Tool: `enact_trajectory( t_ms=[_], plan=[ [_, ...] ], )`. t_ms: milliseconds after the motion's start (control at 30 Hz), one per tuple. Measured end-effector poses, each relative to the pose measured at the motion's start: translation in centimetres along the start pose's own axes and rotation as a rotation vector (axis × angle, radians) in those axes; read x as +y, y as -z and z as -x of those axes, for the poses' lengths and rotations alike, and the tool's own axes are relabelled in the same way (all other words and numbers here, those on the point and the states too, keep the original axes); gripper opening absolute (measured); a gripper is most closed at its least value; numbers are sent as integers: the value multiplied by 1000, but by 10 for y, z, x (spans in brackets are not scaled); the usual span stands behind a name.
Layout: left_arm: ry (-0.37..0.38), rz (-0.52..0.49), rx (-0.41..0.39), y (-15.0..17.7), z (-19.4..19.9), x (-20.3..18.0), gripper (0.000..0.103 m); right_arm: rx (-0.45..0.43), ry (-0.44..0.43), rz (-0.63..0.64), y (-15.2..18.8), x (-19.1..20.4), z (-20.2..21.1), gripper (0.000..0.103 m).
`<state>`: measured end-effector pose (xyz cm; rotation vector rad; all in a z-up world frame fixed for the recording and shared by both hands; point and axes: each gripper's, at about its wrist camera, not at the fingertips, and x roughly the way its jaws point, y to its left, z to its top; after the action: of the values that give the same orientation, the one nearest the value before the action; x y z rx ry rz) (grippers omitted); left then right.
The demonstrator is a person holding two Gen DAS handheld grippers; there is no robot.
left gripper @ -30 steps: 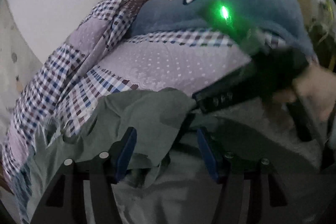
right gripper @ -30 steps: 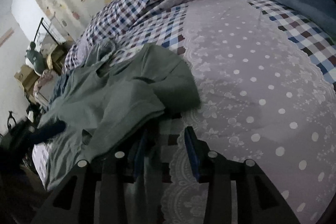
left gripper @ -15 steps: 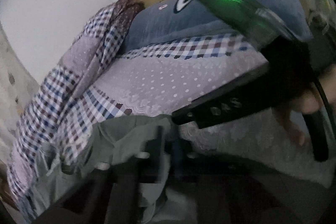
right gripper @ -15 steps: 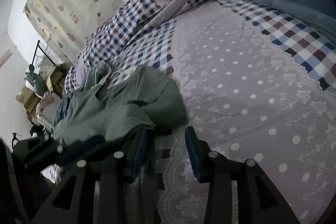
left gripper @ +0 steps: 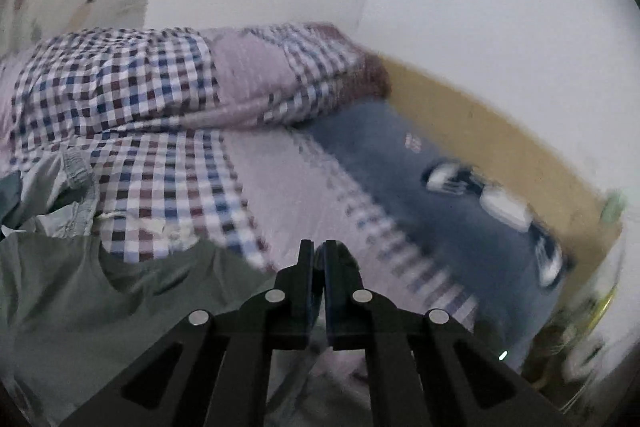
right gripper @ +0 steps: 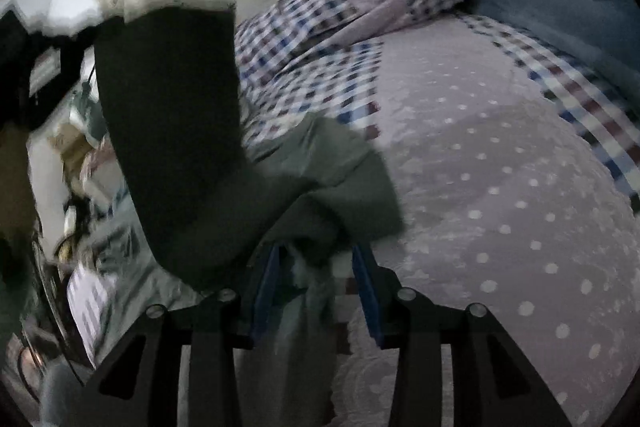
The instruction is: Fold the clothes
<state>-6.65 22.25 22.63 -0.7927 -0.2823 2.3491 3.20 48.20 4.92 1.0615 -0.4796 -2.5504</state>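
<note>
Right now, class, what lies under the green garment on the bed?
The green garment rests on the dotted lilac bedspread with its checked border. Anything beneath its folds is hidden.

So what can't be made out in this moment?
- Left wrist view: whether the left tool, shut, pinches the grey-green garment; its own fingers hide the contact.
- Right wrist view: the room at left, blocked by lifted dark fabric and blurred.
- Right tool: open; contact with the cloth is unclear.
</note>
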Motion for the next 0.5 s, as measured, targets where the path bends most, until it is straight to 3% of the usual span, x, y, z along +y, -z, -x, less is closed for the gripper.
enact_trajectory(
  t_ms=[200, 367, 400, 467, 500],
  plan=[
    [94, 179, -161, -56, 55, 14, 3, 108, 69, 146, 12, 25, -28, 42],
    [89, 294, -267, -74, 84, 33, 3, 138, 94, 204, 15, 37, -37, 40],
    [83, 316, -273, -74, 85, 39, 3, 138, 98, 203, 15, 36, -35, 37],
    [50, 358, -282, -73, 86, 54, 3, 138, 107, 201, 15, 34, -32, 14],
    [33, 380, -288, -72, 86, 62, 3, 138, 112, 199, 15, 33, -30, 7]
  ],
)
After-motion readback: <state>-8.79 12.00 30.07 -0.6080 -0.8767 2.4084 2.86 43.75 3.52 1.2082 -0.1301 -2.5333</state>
